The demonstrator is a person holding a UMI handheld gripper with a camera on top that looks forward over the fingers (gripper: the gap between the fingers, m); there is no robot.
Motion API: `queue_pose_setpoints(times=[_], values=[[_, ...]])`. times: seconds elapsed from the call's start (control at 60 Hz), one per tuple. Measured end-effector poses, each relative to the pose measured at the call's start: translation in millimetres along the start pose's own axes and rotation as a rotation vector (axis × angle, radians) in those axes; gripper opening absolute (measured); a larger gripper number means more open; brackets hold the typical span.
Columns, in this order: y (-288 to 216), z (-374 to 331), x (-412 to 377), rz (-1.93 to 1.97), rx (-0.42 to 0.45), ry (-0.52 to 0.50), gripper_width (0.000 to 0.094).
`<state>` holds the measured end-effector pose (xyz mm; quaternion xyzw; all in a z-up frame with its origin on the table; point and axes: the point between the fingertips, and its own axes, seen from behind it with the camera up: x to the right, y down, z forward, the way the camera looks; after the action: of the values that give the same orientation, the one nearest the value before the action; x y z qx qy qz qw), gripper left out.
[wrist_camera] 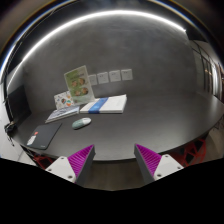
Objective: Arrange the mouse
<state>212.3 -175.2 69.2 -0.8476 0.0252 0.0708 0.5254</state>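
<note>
Holding my tool (114, 163) released, nothing between its fingers, aimed toward mouse (81, 123) lying well ahead on counter (150, 125) beside book (104, 104); approach pending.

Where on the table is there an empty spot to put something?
The gripper is open. Bare table lies just ahead of its fingers and off to the right of the open book. It is crowded at the far left, where the mouse, papers and a dark flat thing sit close together.
</note>
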Motion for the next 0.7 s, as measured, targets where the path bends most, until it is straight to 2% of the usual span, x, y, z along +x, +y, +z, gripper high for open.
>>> queue_pose_setpoints(times=[0.183,0.45,0.617,0.633,0.667,0.7], values=[[3.8,30.6,-58.2,-0.083,-0.019,-0.082,0.0826],[22.3,114.1,-155.1,-0.183,-0.122,-0.147,0.0823],[29.0,182.3,-193.5,-0.156,-0.205,-0.108,0.0816],[30.1,189.0,-195.9,-0.153,-0.216,-0.100,0.0871],[21.7,202.8,-197.5,-0.162,-0.199,-0.068,0.0827],[19.5,215.8,-197.8,-0.172,-0.204,-0.038,0.0823]])
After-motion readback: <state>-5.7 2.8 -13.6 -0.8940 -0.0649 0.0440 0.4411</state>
